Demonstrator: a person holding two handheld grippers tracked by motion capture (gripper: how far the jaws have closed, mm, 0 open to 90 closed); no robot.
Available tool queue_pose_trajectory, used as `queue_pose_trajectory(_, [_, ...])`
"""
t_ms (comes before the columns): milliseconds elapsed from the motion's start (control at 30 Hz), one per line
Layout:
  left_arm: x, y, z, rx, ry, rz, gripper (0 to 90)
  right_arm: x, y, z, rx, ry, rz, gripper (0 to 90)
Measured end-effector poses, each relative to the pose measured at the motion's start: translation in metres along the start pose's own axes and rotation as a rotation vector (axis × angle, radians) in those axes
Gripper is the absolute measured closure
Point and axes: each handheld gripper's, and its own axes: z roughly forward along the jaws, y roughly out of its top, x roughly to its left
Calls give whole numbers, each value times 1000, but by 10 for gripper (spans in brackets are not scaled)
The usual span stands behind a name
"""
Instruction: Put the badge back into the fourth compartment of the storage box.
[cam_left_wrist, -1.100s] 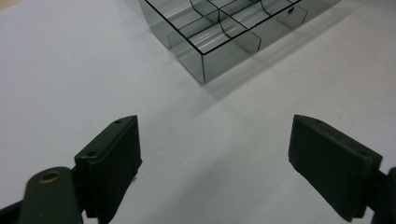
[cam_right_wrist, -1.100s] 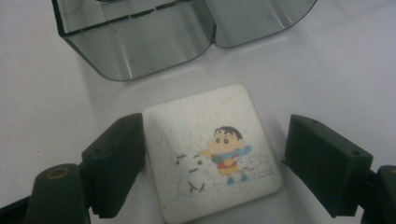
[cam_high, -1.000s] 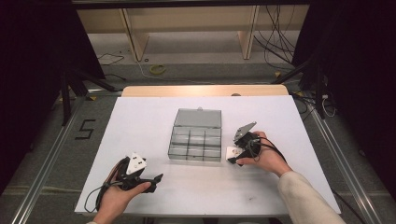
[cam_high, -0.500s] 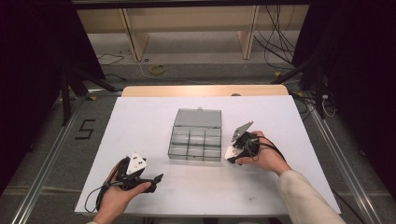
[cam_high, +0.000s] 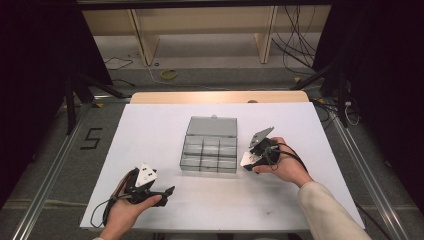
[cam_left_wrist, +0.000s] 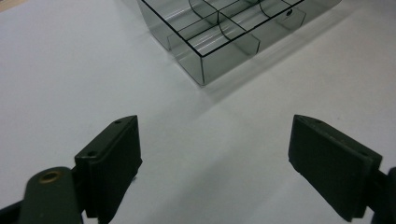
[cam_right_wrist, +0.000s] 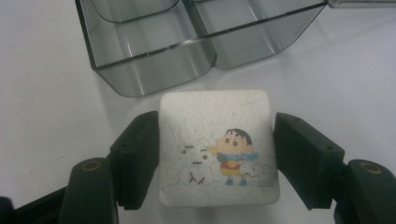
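Observation:
A clear grey compartment box (cam_high: 210, 150) stands open mid-table, its lid (cam_high: 212, 127) laid back behind it. My right gripper (cam_high: 248, 161) sits just right of the box's front corner, shut on a white square eraser (cam_right_wrist: 217, 147) printed with a cartoon child and a snowman. In the right gripper view both jaws press the eraser's sides, and the box's nearest compartments (cam_right_wrist: 187, 42) lie empty just beyond it. My left gripper (cam_high: 167, 191) rests low at the front left, open, with bare table between its jaws. The box corner (cam_left_wrist: 201, 70) lies ahead of it.
The white table top (cam_high: 150, 130) has a wooden strip (cam_high: 220, 97) along its far edge. Beyond it are wooden shelf legs (cam_high: 140, 40), floor cables (cam_high: 167, 74) and dark tripod legs (cam_high: 95, 82). Metal rails (cam_high: 50, 170) flank the table.

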Motion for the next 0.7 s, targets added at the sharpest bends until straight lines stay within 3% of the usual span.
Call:
queue_pose_trajectory(267, [0, 0, 0, 0, 0, 0, 164, 1, 5, -10, -41, -13, 16, 339])
queue_pose_trajectory(700, [0, 0, 0, 1, -1, 4, 164, 4, 16, -21, -79, -33, -10, 339])
